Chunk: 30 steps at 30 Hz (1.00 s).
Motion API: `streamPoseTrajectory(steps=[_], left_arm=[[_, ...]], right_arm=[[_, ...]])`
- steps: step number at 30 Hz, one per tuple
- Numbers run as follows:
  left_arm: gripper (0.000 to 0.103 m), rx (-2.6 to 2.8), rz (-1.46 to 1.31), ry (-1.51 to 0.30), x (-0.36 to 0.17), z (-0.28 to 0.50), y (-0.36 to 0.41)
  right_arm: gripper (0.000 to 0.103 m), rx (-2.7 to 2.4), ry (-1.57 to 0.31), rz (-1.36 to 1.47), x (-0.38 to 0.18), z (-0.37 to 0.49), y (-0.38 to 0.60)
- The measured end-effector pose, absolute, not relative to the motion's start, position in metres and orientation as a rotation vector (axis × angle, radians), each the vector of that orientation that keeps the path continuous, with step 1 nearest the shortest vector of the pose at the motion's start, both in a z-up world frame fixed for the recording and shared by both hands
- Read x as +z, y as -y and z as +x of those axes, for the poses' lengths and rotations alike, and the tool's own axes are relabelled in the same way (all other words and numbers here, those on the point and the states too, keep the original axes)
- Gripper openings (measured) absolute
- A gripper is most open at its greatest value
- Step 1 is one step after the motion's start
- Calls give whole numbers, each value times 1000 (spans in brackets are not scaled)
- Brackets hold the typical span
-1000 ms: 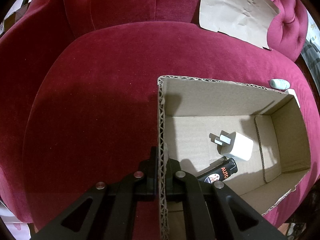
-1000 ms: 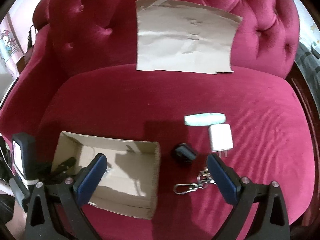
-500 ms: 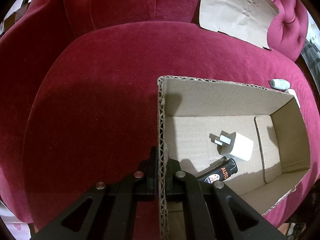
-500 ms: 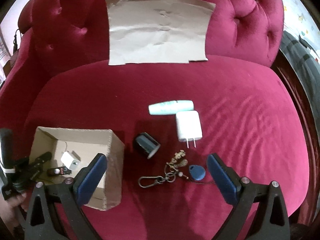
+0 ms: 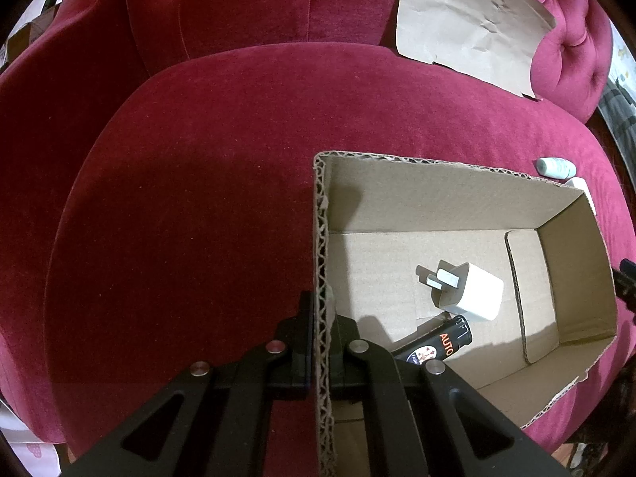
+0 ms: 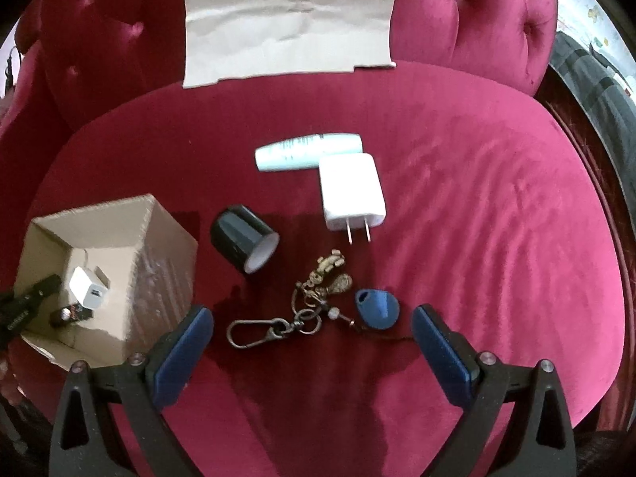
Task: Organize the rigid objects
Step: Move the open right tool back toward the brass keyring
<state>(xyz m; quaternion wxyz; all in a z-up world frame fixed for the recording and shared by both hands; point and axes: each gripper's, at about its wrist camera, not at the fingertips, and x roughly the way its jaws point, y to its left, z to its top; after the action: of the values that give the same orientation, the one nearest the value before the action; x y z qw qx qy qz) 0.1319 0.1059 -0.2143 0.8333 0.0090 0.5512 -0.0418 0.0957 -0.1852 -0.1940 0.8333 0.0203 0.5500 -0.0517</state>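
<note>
My left gripper (image 5: pixel 321 318) is shut on the near wall of the open cardboard box (image 5: pixel 437 198) on the red sofa seat. Inside the box lie a small white charger (image 5: pixel 473 292) and a black lighter (image 5: pixel 437 344). My right gripper (image 6: pixel 312 320) stands wide open just above the keychain (image 6: pixel 302 310) with its blue fob (image 6: pixel 377 308). Beyond it lie a black cup (image 6: pixel 242 238) on its side, a larger white charger (image 6: pixel 351 192) and a pale tube (image 6: pixel 308 151). The box (image 6: pixel 167 246) sits at the left of the right wrist view, with the left gripper (image 6: pixel 28 302) on its edge.
A sheet of brown paper (image 6: pixel 286 20) leans against the tufted sofa back (image 6: pixel 477 20). The pale tube (image 5: pixel 554 167) shows past the box's far corner in the left wrist view. The seat edge (image 6: pixel 596 238) drops off at the right beside striped fabric.
The right gripper has sunk toward the seat and moved right, so the keychain and fob now lie between its open fingers. The left gripper and box have not moved.
</note>
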Motion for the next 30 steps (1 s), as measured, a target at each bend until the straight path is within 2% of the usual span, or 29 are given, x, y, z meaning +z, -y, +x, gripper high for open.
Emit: streamPoseTrajectory(steps=[13, 18, 22, 30], left_arm=[[3, -89, 17, -1169, -214, 132, -106], [3, -89, 16, -1169, -215, 132, -106], [3, -90, 16, -1170, -215, 132, -106], [3, -90, 14, -1170, -215, 132, -106]], right_arm=[[100, -121, -1194, 43, -215, 105, 187], [82, -117, -1214, 54, -222, 120, 182], [73, -102, -1237, 49, -229, 125, 180], [33, -119, -1244, 20, -238, 129, 178]])
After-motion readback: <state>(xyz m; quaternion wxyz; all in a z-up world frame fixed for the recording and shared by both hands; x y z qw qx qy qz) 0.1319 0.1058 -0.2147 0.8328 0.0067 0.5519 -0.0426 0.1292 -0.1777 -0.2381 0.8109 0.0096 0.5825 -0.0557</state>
